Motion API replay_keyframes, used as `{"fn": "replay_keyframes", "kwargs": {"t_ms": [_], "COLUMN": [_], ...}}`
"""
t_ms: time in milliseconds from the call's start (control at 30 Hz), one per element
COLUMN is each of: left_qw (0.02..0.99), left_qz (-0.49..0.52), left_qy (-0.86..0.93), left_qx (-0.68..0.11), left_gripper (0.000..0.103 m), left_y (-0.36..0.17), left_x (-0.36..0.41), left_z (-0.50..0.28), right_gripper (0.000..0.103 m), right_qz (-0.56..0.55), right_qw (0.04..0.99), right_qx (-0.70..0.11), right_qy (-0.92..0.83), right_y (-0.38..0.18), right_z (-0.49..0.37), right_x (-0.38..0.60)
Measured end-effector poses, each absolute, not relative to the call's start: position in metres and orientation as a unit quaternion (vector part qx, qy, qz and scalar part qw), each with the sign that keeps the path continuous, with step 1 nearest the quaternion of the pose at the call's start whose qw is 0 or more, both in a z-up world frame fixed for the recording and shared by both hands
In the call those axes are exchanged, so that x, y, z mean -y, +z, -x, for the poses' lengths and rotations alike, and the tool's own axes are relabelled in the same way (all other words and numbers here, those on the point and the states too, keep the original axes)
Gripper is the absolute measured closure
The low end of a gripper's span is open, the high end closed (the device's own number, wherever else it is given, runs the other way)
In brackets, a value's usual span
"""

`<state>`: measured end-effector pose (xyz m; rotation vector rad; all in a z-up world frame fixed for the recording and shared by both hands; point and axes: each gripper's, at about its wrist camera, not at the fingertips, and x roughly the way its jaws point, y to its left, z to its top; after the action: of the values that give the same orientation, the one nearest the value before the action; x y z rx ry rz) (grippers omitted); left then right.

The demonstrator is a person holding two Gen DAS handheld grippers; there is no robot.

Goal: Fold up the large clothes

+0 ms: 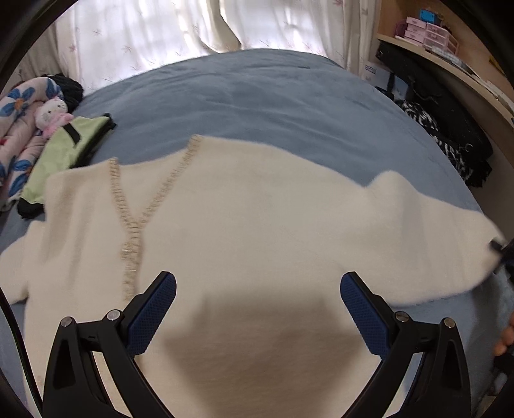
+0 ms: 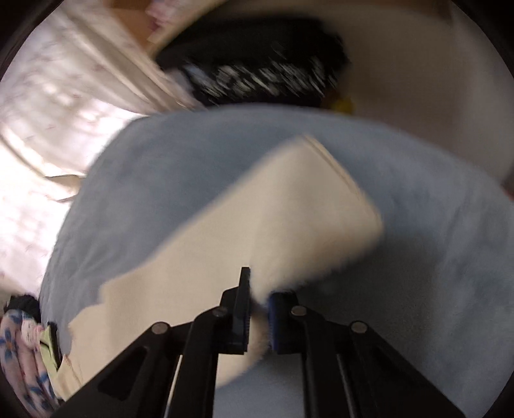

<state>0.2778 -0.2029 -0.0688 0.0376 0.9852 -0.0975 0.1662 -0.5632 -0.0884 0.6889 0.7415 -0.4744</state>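
A large cream fuzzy sweater [image 1: 257, 205] with a beaded V-neck trim [image 1: 135, 222] lies spread on the blue bed cover [image 1: 257, 96]. My left gripper [image 1: 257, 286] is open and empty, hovering just above the sweater's body. My right gripper [image 2: 259, 295] is shut on the sweater's sleeve [image 2: 289, 209] near its edge; the right wrist view is motion-blurred. The right gripper's tip also shows in the left wrist view [image 1: 499, 249] at the far right, at the end of the sleeve.
A light green folded garment [image 1: 67, 144], a floral quilt [image 1: 16, 128] and a plush toy [image 1: 51, 115] lie at the bed's left. Dark clothes [image 1: 449, 128] hang at the right below a shelf [image 1: 449, 64]. Curtains [image 1: 192, 25] hang behind.
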Motion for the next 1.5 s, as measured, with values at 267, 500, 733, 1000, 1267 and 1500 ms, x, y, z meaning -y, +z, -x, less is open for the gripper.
{"fn": "replay_keyframes", "kwargs": {"t_ms": [267,500,733,1000,1267,1500], "left_qw": [0.884,0.872,0.854,0.817,0.781,0.772], "left_qz": [0.013,0.046,0.11,0.166,0.186,0.167], "left_qy": [-0.004,0.002,-0.055,-0.158,-0.189,-0.2], "left_qx": [-0.468,-0.488,-0.505,-0.53,-0.566,-0.58], "left_gripper": [0.002,0.002,0.002,0.029,0.045,0.089], "left_y": [-0.063,-0.081,-0.098,-0.117,-0.149,-0.158], "left_x": [0.135,0.081,0.064,0.096,0.125,0.151], "left_z": [-0.256,-0.241,-0.242,-0.274,-0.318,-0.346], "right_gripper": [0.094,0.058,0.057,0.057,0.057,0.057], "right_qz": [-0.184,-0.117,-0.135,-0.213,-0.23,-0.242], "right_qw": [0.927,0.868,0.839,0.83,0.829,0.826], "right_qx": [-0.327,-0.474,-0.518,-0.506,-0.5,-0.499], "right_qy": [-0.003,0.091,0.099,0.094,0.095,0.099], "right_y": [-0.011,-0.096,-0.143,-0.141,-0.148,-0.152], "right_z": [-0.195,-0.223,-0.202,-0.185,-0.172,-0.17], "right_x": [0.404,0.285,0.271,0.3,0.307,0.314]}}
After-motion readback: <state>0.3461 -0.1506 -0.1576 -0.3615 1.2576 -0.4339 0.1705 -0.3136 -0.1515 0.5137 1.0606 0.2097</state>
